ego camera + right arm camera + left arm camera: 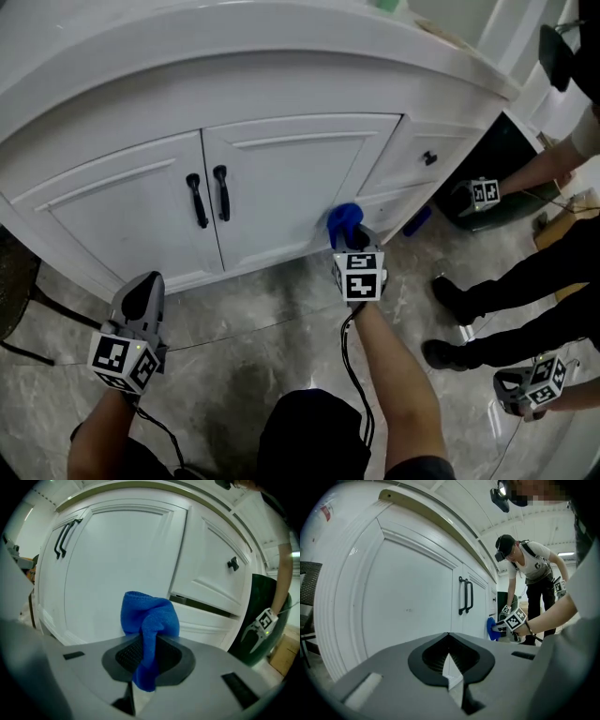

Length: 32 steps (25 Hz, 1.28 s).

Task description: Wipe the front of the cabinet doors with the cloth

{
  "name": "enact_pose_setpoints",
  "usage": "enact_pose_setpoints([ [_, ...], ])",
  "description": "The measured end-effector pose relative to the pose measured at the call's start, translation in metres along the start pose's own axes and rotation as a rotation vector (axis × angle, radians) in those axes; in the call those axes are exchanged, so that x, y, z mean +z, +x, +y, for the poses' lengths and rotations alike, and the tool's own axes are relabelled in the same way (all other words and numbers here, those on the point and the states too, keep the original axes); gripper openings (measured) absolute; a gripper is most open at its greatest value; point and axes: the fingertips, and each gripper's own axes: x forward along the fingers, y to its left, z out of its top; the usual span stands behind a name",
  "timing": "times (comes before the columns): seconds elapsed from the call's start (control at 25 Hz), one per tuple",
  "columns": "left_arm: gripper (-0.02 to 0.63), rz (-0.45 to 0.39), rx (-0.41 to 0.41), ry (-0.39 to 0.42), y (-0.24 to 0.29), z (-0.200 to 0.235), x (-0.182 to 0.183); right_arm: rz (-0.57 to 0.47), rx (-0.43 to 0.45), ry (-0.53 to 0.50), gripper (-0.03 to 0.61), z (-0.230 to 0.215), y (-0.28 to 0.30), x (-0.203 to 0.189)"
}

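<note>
Right gripper (149, 656) clenched on blue cloth (150, 616), bunched end at lower right corner of right cabinet door (281, 187), placed for wiping. Left gripper (451, 663) closed, empty, held low, likely clear of stroke.

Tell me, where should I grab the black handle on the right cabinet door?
Take the handle by its straight middle stretch, coming from straight in front. It is a slim upright bar standing off the door, fixed at top and bottom, so jaws set left and right of it can close around the middle.
</note>
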Motion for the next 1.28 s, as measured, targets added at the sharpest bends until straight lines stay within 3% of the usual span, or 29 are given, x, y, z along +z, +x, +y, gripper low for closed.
enact_pose_setpoints([
  [0.12,0.0,-0.001,0.0,0.004,0.0,0.001,-0.001,-0.011,0.02,0.032,0.049,0.014,-0.009,0.007],
  [0.2,0.0,-0.005,-0.002,0.005,0.0,0.003,0.001,-0.039,0.089,0.034,0.049,0.05,-0.022,0.019],
  [0.44,0.0,-0.026,0.006,-0.031,0.001,0.011,0.005,-0.131,0.477,-0.115,0.049,0.224,-0.052,0.067],
  [0.56,0.0,-0.028,-0.005,-0.035,-0.001,0.011,0.004,-0.129,0.585,-0.182,0.049,0.283,-0.053,0.065],
  [0.68,0.0,-0.029,-0.005,-0.044,-0.004,0.015,0.006,-0.07,0.587,-0.183,0.049,0.296,-0.034,0.05],
  [0.88,0.0,-0.018,0.003,-0.052,-0.011,0.02,0.003,-0.041,0.542,-0.15,0.049,0.265,-0.017,0.028],
  [1.04,0.0,0.023,0.016,-0.038,-0.017,0.024,-0.011,-0.013,0.448,-0.165,0.049,0.224,-0.001,0.007],
  [1.28,0.0,0.049,0.02,-0.022,-0.017,0.022,-0.015,-0.008,0.274,-0.109,0.049,0.132,0.016,-0.007],
])
